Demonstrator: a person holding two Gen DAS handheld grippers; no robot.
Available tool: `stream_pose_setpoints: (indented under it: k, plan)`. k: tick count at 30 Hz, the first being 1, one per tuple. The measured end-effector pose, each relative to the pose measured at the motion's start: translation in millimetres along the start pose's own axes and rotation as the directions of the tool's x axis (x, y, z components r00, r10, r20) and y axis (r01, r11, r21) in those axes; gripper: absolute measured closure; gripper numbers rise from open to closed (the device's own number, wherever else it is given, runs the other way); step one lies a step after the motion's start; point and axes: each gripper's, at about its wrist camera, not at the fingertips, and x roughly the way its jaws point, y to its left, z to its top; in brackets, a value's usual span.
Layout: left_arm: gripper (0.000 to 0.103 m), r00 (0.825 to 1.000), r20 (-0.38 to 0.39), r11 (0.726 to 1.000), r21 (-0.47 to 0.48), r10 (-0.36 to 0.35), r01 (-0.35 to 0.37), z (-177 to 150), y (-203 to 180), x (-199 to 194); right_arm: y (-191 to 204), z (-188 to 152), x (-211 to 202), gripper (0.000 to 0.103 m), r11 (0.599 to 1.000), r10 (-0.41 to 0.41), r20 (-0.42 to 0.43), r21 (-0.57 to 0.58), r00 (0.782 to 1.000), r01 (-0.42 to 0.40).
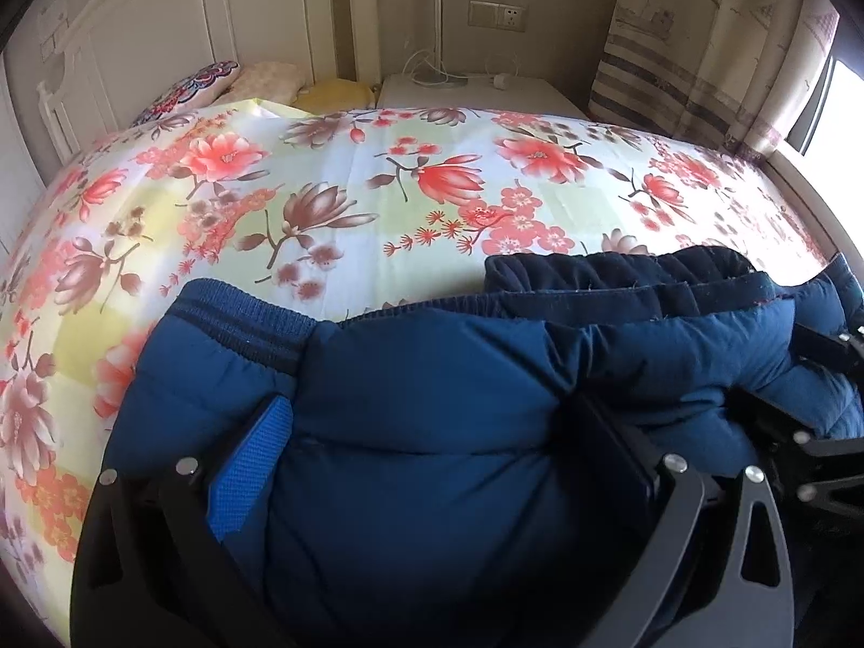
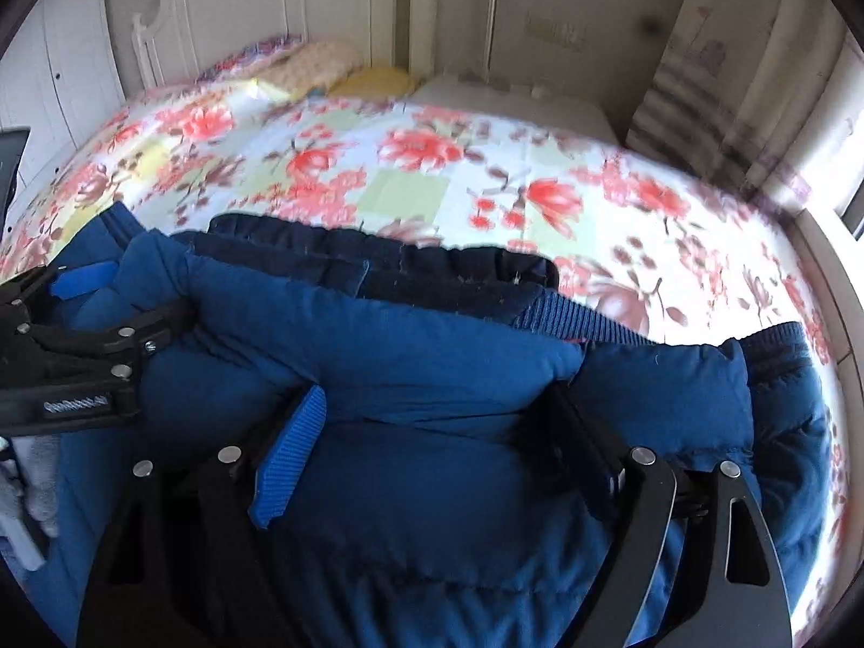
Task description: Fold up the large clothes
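Note:
A puffy blue jacket [image 1: 432,486] lies bunched on the flowered bedspread [image 1: 378,189], with its ribbed hem [image 1: 237,313] and dark inner lining [image 1: 621,281] turned toward the headboard. My left gripper [image 1: 434,405] is shut on a thick fold of it, and the fabric bulges between the blue pad [image 1: 254,464] and the black finger. To its right, my right gripper [image 1: 810,378] clamps another part of the same jacket. In the right wrist view the jacket [image 2: 432,486] fills the right gripper [image 2: 436,394] from pad to pad, and the left gripper [image 2: 124,297] grips the fabric at the left.
Pillows [image 1: 205,86] lie against the white headboard [image 1: 162,27]. A white nightstand [image 1: 475,92] with cables stands beyond the bed, below a wall socket [image 1: 497,16]. A striped curtain [image 1: 702,54] and a bright window close off the right side. Bare bedspread stretches ahead of the jacket.

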Motion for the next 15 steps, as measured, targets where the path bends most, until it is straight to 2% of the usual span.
stream_pose_setpoints:
  k: [1,2,4,5,6,8,9,12,15]
  plan:
    - [0.002,1.000,0.000,1.000,0.002,0.002,-0.002,0.1,-0.3,0.1,-0.5,4.2,-3.9,0.023,1.000,-0.011,-0.011,0.007,1.000,0.011]
    - [0.002,1.000,0.000,1.000,0.002,0.002,-0.002,-0.1,-0.1,0.2,0.4,8.7,-12.6,0.023,0.999,-0.034,0.014,0.008,0.999,0.034]
    - [0.002,1.000,0.002,1.000,-0.001,-0.001,0.001,-0.3,0.0,0.1,4.6,15.1,-23.1,0.023,0.995,-0.092,0.109,-0.035,0.990,0.097]
    - [0.002,1.000,0.002,1.000,-0.003,-0.002,0.002,-0.2,0.3,0.2,4.4,15.4,-16.2,0.023,0.990,-0.129,0.105,-0.051,0.986,0.135]
    - [0.002,1.000,0.002,1.000,-0.005,-0.006,0.007,-0.3,0.7,0.1,1.1,12.9,0.3,0.023,0.987,-0.144,0.063,-0.060,0.987,0.148]
    - [0.002,1.000,0.002,1.000,-0.016,-0.020,0.020,-0.1,2.9,-0.2,-11.8,9.6,14.0,0.022,0.998,-0.068,0.030,-0.005,0.997,0.068]
    - [0.002,1.000,0.002,1.000,-0.016,-0.020,0.020,-1.0,3.1,-0.4,-13.7,10.9,12.8,0.022,0.998,-0.064,0.025,-0.003,0.998,0.064]
    - [0.002,1.000,0.001,1.000,-0.014,-0.019,0.019,-1.4,3.4,-0.3,-16.9,12.6,0.9,0.027,0.993,-0.110,0.044,-0.048,0.993,0.112]
    - [0.002,1.000,0.001,0.999,-0.020,-0.025,0.025,-1.2,3.6,-0.2,-61.2,3.2,-16.9,0.027,0.989,-0.120,0.084,0.094,0.989,0.112]
